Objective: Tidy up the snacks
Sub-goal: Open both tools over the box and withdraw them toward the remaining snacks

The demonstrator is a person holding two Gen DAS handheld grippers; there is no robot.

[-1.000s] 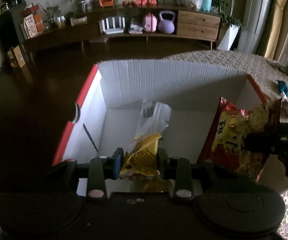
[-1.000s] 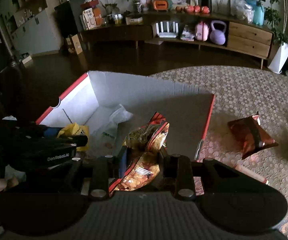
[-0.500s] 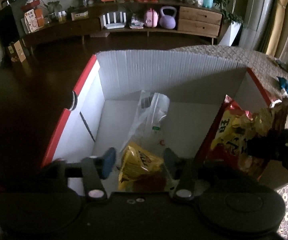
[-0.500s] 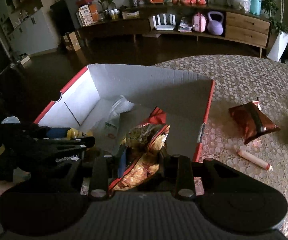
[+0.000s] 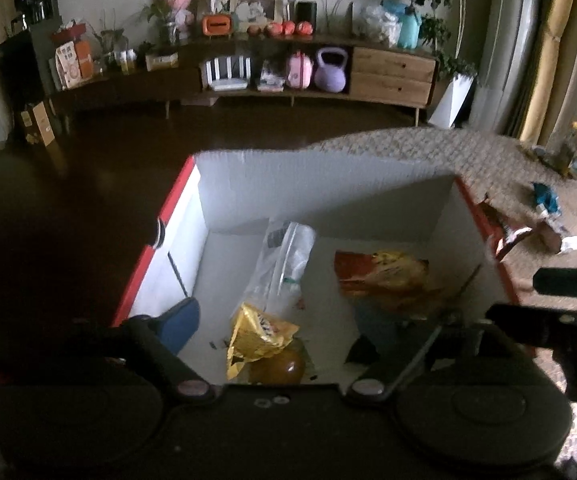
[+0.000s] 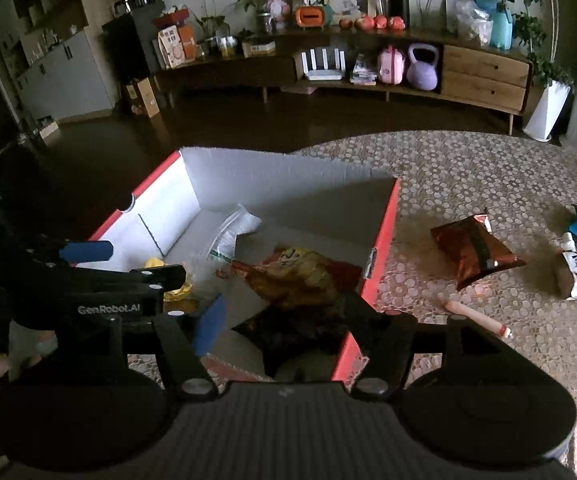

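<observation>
Left wrist, crinkled foil bag (image 5: 262, 330), corrugated box (image 5: 328, 188)

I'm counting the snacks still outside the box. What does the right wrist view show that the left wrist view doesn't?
Only the right wrist view shows the pink sausage stick and the whole dark red bag on the patterned cloth. Only the left wrist view shows the brown jar-like item under the yellow bag. Both show the box, the clear bag and the orange chip bag inside, with both grippers' jaws opening, nothing between them.
</observation>
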